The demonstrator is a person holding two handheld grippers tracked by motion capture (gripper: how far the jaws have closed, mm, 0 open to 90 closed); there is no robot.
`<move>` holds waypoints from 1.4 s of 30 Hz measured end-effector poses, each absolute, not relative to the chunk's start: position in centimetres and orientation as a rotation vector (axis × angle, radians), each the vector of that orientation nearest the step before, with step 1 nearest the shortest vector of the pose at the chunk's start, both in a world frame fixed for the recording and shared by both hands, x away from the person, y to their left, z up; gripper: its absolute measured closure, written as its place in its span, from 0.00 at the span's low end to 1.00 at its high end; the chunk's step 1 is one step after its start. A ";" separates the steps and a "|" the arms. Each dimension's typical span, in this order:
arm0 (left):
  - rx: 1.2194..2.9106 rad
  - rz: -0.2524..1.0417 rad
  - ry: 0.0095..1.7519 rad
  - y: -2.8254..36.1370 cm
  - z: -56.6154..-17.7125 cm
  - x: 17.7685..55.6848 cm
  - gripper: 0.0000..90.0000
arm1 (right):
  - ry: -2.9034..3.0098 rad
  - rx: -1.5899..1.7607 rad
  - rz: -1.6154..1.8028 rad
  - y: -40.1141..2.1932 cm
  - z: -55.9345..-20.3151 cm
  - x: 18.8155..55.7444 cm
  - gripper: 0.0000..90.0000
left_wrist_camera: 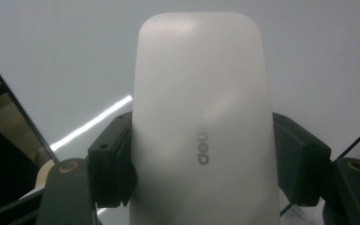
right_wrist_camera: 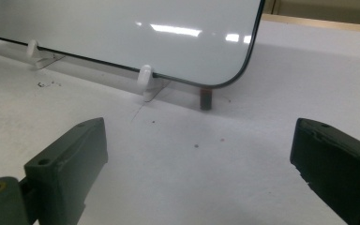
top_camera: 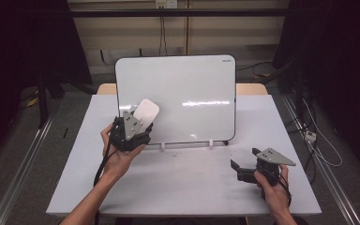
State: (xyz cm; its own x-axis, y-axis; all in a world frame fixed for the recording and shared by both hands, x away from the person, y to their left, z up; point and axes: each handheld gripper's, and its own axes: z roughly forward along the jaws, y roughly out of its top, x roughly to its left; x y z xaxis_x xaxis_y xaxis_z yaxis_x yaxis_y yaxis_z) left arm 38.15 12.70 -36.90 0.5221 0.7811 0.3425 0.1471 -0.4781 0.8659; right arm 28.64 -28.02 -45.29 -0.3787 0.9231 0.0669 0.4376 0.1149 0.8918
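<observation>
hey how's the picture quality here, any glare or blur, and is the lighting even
High view: dark surroundings, lit table, a glare streak across the whiteboard. Left gripper view: the white eraser in the left claw is close and soft, with a reflected light streak on the board. Right gripper view: bright reflections on the board, right claw slightly soft.

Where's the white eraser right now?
The white eraser is clamped in the left gripper, held against the lower left part of the whiteboard in the high view.
</observation>
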 end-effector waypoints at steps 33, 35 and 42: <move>2.090 1.074 0.778 13.7 -42.1 40.4 0.34 | 1.870 1.327 1.211 -28.1 -45.3 28.3 0.05; 2.097 1.078 0.774 13.6 -42.1 40.4 0.34 | 1.872 1.328 1.211 -28.1 -45.3 28.2 0.05; 2.099 1.002 0.799 14.2 -41.8 40.5 0.18 | 1.878 1.319 1.208 -27.9 -45.2 28.2 0.05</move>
